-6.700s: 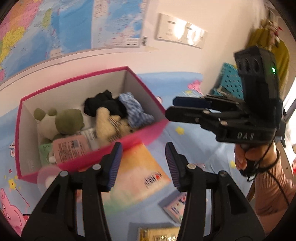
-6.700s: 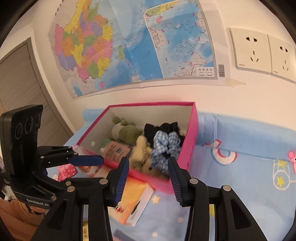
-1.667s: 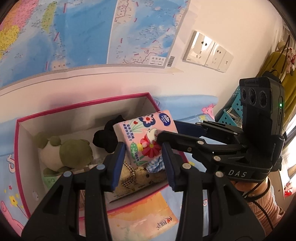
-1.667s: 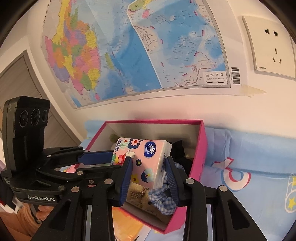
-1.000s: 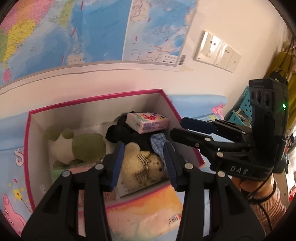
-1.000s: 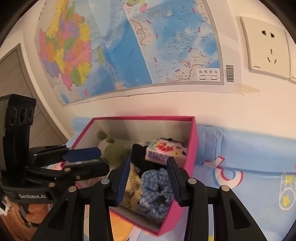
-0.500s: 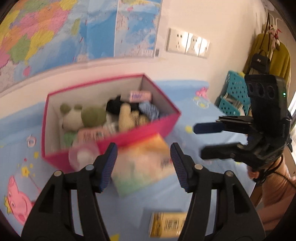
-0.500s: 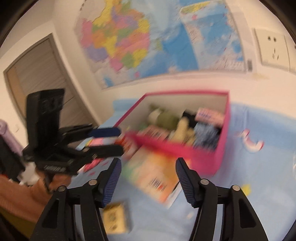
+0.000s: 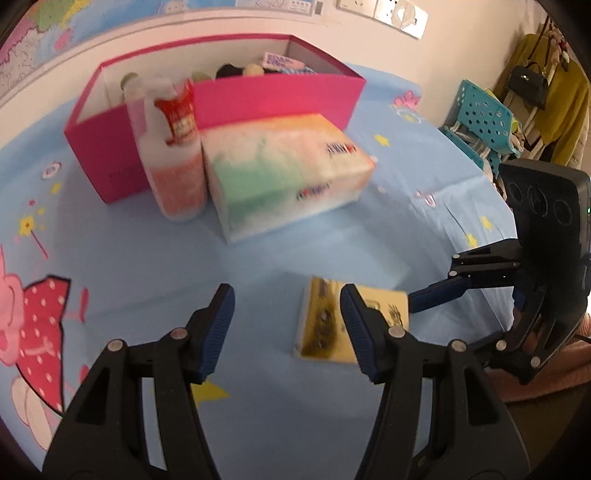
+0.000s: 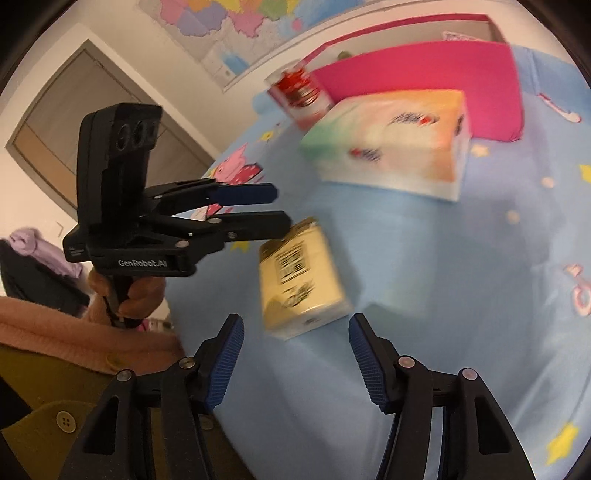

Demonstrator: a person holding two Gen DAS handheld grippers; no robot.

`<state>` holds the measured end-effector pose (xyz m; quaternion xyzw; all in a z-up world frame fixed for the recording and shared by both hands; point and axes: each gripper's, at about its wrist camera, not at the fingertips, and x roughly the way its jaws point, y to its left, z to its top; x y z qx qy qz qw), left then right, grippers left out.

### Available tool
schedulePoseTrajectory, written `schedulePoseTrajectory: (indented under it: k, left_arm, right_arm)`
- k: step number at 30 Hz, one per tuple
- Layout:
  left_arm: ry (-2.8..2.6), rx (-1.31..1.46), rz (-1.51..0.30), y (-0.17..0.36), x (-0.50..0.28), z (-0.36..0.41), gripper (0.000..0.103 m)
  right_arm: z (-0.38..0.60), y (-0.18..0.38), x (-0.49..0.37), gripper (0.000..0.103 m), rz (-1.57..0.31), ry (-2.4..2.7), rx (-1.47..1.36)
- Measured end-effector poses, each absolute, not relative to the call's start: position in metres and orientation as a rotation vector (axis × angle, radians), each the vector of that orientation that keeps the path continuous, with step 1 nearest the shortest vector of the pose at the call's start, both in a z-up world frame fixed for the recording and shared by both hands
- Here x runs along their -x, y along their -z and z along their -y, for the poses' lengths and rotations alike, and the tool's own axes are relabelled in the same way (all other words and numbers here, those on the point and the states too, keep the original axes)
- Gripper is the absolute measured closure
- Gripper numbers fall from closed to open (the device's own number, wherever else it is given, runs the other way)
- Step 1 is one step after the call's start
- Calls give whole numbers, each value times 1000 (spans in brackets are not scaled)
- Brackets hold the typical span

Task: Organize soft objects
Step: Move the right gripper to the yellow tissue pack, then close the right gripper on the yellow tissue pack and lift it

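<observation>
The left tool [image 9: 286, 330] hangs above the blue cartoon cloth [image 9: 147, 266] that covers the desk, with its jaws apart and nothing between them; they have just been opening. Just beyond its right fingertip lies a small yellow tissue pack [image 9: 354, 321] flat on the cloth, and the pack is not touched by the pads. The right tool [image 10: 295, 350] also stands open and empty, its jaws have just been closing a little, and the same yellow tissue pack [image 10: 299, 280] lies on the cloth just beyond its tips, between the two tools. In the right wrist view the left tool [image 10: 273, 210] comes in from the left side, carried by a hand [image 10: 136, 295] in a pink sleeve [image 10: 55, 332], and its lower finger ends very near the far corner of the pack; I cannot tell if it touches. Farther away a big tissue pack [image 9: 284, 166] with orange and green colours lies on the cloth, beside a pink bottle [image 9: 170, 147] with a red label. Behind both stands the pink box [image 9: 273, 96], open at the top, against the wall. Inside it only the tops of some soft things show, and they are too blurred to name. A map [image 10: 236, 22] hangs on the wall.
</observation>
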<state>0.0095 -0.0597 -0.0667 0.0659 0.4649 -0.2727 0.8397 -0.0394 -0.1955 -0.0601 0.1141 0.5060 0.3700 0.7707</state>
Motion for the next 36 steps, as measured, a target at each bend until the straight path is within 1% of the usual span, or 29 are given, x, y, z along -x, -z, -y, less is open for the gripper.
schedulePoseTrajectory:
  k: [2,3,5,7,8,9,10,12,19,25,36]
  left_arm:
    - [601,-125,-993,70,-6,60,42]
    - [609,-121,-997,72,-4,61,44]
    - [621,-115,-1011,75,-2,64,51]
    - [634,-106,-1013,76,1,63,54]
    - [639,-107,-1014,75,2,64,60]
    - [647,-106,-1013,74,4,65,63]
    - [651,-107,-1011,73,6,66,63]
    - [652,-117,-1010,72,9,68,63]
    - [632,-129,-1012,71,17,77,63]
    - [612,-145,-1002,69,21,80,63]
    - [605,-146,-980,65,23,82,63]
  right_arm:
    - [189,61,40,49,-1101,-814,-254]
    - [188,62,40,52,-1102,-812,-259]
    - [185,64,38,56,-1099,-802,-276]
    - [186,65,36,61,-1095,-788,-294]
    - [188,66,34,62,-1090,-777,-309]
    - [189,67,33,66,-1084,-767,-320]
    - [190,68,31,70,-1079,-757,-330]
    - [194,70,27,72,-1075,-739,-342]
    - [209,70,22,72,-1057,-687,-353]
    - [207,70,13,69,-1051,-659,-356]
    - [207,67,24,67,-1044,-638,-318]
